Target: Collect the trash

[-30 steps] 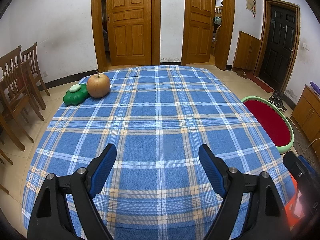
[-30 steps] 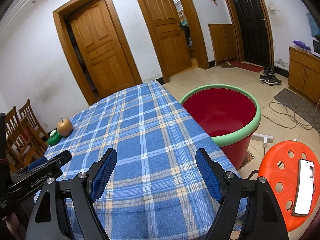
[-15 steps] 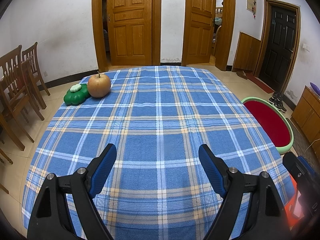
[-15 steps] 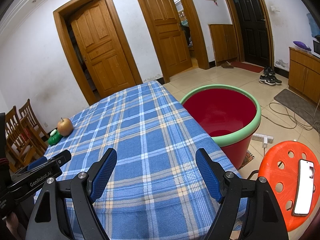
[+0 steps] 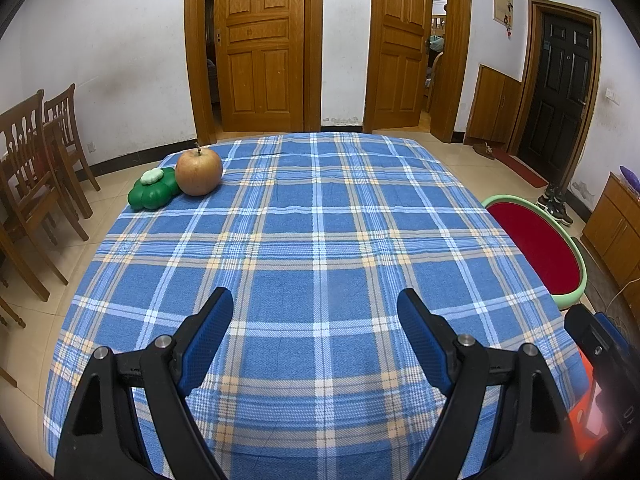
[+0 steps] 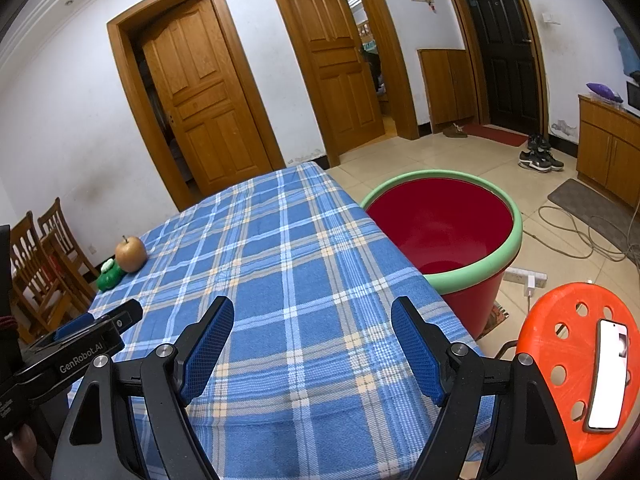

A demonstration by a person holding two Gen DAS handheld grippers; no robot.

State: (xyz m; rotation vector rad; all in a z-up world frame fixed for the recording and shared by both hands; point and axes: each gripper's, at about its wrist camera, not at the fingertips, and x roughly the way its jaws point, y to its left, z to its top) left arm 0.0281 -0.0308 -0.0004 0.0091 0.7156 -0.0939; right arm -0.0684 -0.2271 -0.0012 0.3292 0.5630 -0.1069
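- Apple (image 5: pixel 199 173): sits on the far left corner of the table (image 5: pixel 320 240), touching a green toy (image 5: pixel 153 193) on its outer side. Both are untouched and lie where they did a second ago.
- Tub (image 6: pixel 440 236): red with a green rim, on the floor just beside the table's right edge. What shows of its inside looks empty. Judged to be the trash receptacle.
- Left gripper (image 5: pixel 316 312): jaws wide apart, nothing between them, hovering over the near table edge, well apart from the apple.
- Right gripper (image 6: pixel 312 314): jaws likewise wide and empty, over the near right corner.
- Change: none across the last second; neither gripper has shifted. Collection has not begun.
- Hidden or unclear: the tub's bottom is cut off by its near wall. Whether the toy counts as trash cannot be told. The stool (image 6: pixel 568 320) with a phone (image 6: pixel 608 376) is cropped at the frame edge.
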